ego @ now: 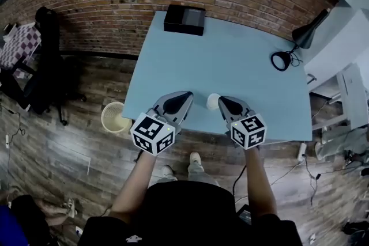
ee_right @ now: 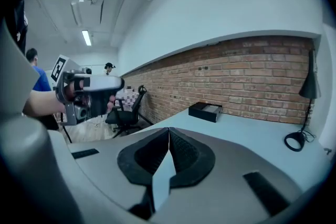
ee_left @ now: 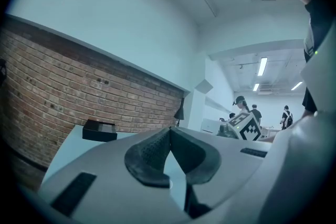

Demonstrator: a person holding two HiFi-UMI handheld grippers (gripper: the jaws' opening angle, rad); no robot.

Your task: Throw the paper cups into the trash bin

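My left gripper (ego: pixel 184 96) and right gripper (ego: pixel 222 100) are both pinched shut and empty, over the table's (ego: pixel 230 60) near edge. The paper cup (ego: pixel 213 101) sits just beside my right tips, so I should open wide before closing round it. The trash bin (ego: pixel 105 118) stands on the floor to my left.
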